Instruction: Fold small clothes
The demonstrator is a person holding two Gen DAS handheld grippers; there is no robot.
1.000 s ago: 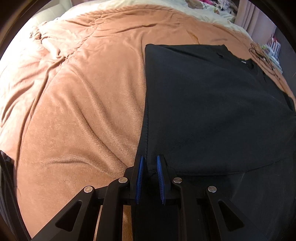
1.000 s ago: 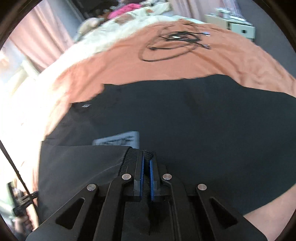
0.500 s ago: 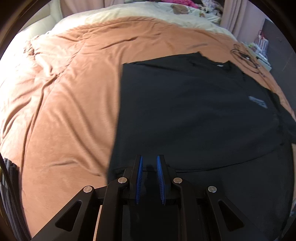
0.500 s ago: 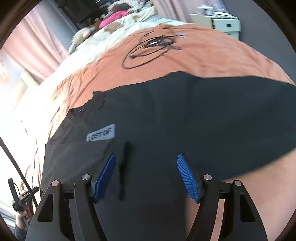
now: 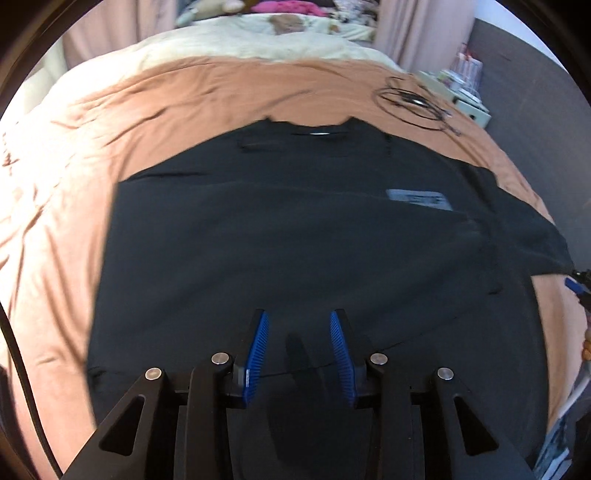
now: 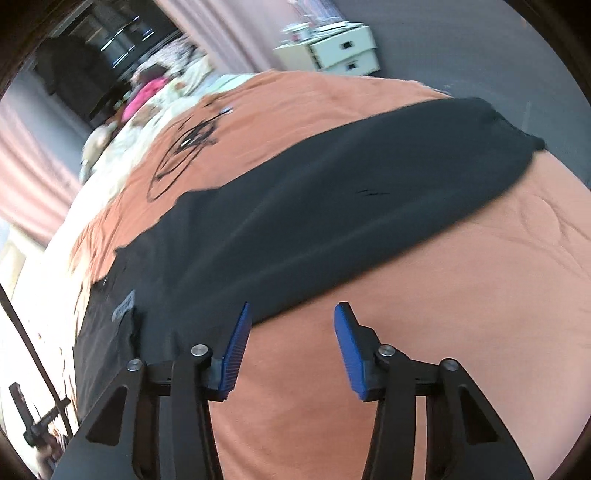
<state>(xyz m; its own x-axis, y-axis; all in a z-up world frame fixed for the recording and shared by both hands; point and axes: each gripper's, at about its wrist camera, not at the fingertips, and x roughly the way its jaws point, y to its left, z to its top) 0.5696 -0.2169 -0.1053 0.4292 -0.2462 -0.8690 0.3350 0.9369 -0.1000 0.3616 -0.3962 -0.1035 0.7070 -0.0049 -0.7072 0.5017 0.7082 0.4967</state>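
A black T-shirt (image 5: 295, 229) lies flat on the orange blanket (image 5: 110, 122), collar at the far side, with a grey label patch (image 5: 419, 195) on its right part. A folded layer covers its near part. My left gripper (image 5: 300, 325) is open and empty, just above the shirt's near edge. My right gripper (image 6: 293, 314) is open and empty, over bare blanket (image 6: 406, 295) beside the shirt's right edge; the shirt (image 6: 332, 206) runs diagonally ahead of it. The grey patch (image 6: 123, 308) shows at its left.
A coil of black cable (image 5: 413, 103) lies on the blanket beyond the shirt, also in the right wrist view (image 6: 184, 147). A white drawer unit (image 6: 332, 50) stands past the bed by a grey wall. Pillows and toys (image 5: 280, 22) lie at the bed's head.
Both grippers let go of the shirt and opened, right first, then left. Both pulled back; the right one swung off the shirt to the bare blanket.
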